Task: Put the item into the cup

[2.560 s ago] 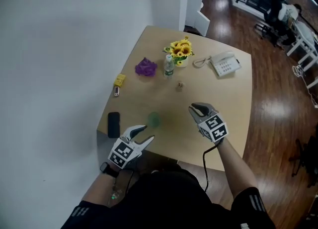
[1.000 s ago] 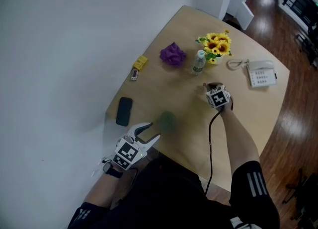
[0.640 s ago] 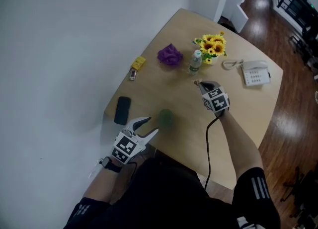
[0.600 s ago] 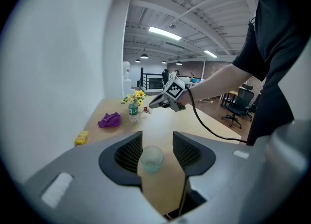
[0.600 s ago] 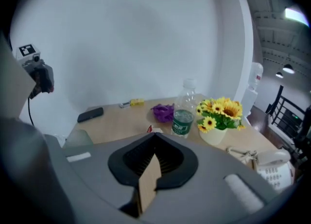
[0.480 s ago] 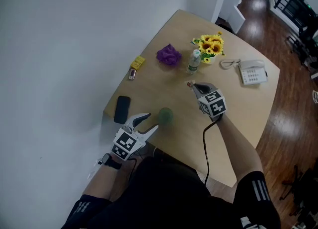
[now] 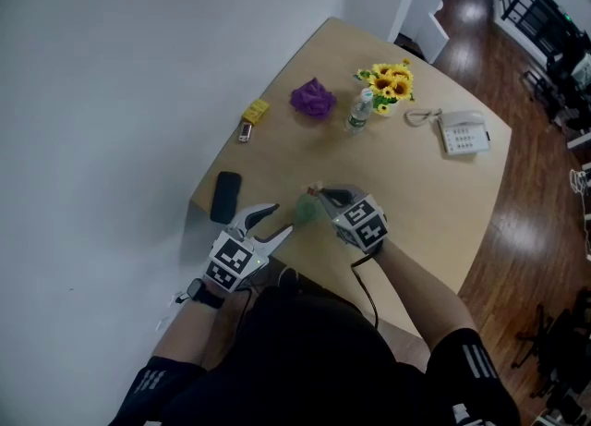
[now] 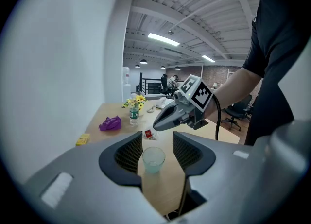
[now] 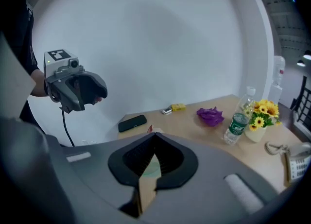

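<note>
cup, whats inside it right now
Nothing shows inside the cup; through its clear wall it looks empty. The item is pinched in the shut right gripper, outside the cup. In the head view that gripper covers part of the cup.

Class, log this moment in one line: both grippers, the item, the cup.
left gripper: open, facing cup | right gripper: shut on item | item: near cup, not in | cup: upright, empty

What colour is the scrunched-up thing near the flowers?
The scrunched-up thing is purple, clearest in the head view.
</note>
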Demonstrator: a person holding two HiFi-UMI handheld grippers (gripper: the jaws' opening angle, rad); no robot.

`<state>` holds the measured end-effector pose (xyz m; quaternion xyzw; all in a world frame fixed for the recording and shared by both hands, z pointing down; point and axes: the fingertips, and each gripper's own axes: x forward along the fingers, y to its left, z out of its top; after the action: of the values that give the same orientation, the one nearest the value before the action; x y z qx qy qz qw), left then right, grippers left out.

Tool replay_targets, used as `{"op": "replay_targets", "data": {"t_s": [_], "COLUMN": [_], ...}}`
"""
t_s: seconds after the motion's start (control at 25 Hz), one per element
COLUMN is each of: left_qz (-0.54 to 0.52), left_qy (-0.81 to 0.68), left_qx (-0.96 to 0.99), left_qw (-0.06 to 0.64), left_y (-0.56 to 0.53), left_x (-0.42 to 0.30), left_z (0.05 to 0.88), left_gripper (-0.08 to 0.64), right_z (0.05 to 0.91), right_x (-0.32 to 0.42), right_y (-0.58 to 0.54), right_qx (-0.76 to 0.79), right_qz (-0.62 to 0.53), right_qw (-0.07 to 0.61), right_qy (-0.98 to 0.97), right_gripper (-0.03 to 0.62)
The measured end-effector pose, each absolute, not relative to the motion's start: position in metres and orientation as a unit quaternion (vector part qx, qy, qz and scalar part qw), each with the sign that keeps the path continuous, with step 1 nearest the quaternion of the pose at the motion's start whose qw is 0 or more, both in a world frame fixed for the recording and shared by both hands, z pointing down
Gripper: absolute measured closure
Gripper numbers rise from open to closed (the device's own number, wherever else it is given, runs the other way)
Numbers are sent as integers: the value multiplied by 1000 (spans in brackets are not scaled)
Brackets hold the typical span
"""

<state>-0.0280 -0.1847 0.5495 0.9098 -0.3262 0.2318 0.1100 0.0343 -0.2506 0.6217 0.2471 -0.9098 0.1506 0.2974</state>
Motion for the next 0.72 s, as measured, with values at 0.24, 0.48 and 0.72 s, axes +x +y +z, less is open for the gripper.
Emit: {"op": "replay_targets", "data": {"t_s": [0.24, 0.48, 0.72], "left_qz": [228, 230, 229], "left_qy": [-337, -352, -365], "left_qx": [906, 899, 894], "left_qw": [116, 121, 125], "left_y": [-175, -167, -161], "left_x": [-39, -51, -59], "left_z": [552, 554, 554], "left_gripper": [370, 370, 370], "right_z": [659, 693, 688], "right_x": [19, 19, 17], "right_y": [-222, -218, -220], "right_qx": [219, 210, 210], "right_qz": [162, 169, 171], "right_qw": [334, 369, 356], "right_qy": [-902, -890, -894], "right_gripper": [584, 583, 546]}}
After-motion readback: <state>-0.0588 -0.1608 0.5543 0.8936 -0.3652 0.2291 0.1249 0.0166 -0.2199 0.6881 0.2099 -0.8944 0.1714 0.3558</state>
